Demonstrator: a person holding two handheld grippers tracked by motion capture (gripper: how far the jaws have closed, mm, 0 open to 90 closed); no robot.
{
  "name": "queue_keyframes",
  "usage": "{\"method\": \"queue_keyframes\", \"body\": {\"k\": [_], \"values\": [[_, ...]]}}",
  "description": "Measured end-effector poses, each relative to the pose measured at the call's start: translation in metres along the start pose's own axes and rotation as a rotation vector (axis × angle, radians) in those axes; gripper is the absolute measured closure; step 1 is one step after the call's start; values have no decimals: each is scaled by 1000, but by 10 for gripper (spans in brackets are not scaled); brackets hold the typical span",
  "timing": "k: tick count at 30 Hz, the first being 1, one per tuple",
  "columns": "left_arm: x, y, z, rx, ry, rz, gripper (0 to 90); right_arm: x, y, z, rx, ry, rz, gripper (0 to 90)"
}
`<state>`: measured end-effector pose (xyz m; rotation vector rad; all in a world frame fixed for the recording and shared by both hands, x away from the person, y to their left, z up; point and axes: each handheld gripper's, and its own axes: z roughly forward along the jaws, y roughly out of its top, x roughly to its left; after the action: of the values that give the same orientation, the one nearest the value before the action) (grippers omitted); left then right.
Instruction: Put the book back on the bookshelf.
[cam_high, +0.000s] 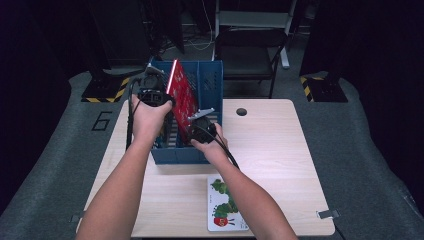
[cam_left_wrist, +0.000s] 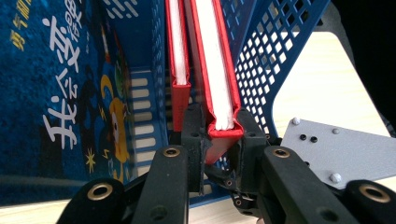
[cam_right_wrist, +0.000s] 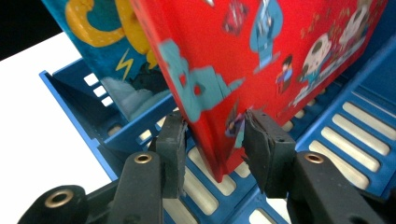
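High view showed the person's two hands at a blue file rack (cam_high: 210, 80) standing on the pale wooden desk (cam_high: 270, 145), with a red book (cam_high: 183, 95) tilted up out of it. The left gripper (cam_high: 152, 82) held the book's upper edge. In the left gripper view its fingers (cam_left_wrist: 192, 135) pinched the red book (cam_left_wrist: 217, 79) at the corner, white page edges showing between the covers; a second red book (cam_left_wrist: 178, 56) stood just beside it and a dark blue picture book (cam_left_wrist: 60, 84) filled the next compartment. The right gripper (cam_high: 202, 122) sat lower at the book's near edge. In the right gripper view its fingers (cam_right_wrist: 261, 144) straddled the book's bottom corner (cam_right_wrist: 219, 154), the left one against the cover, the right one close; I could not tell whether they pressed. A caterpillar picture book (cam_high: 226, 204) lay flat on the desk near the front edge.
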<state>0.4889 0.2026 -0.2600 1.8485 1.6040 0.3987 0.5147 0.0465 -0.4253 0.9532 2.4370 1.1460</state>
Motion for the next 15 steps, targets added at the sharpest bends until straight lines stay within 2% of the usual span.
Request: {"method": "queue_keyframes", "body": {"k": [1, 4, 8, 10, 12, 14, 15], "values": [[0, 0, 0, 0, 0, 0, 778, 0, 0, 0, 4, 3, -12, 593], [0, 0, 1, 3, -2, 3, 778, 0, 0, 1, 0, 13, 20, 593], [2, -1, 1, 0, -11, -4, 776, 0, 0, 0, 11, 15, 33, 594], [2, 0, 0, -6, -11, -6, 776, -1, 0, 1, 2, 17, 18, 594], [3, 0, -1, -5, -15, -6, 776, 1, 0, 1, -3, 16, 26, 594], [2, 1, -2, -9, -18, -6, 777, 0, 0, 1, -2, 17, -3, 597], [2, 1, -2, -7, -16, -3, 777, 1, 0, 2, 0, 19, 3, 597]]}}
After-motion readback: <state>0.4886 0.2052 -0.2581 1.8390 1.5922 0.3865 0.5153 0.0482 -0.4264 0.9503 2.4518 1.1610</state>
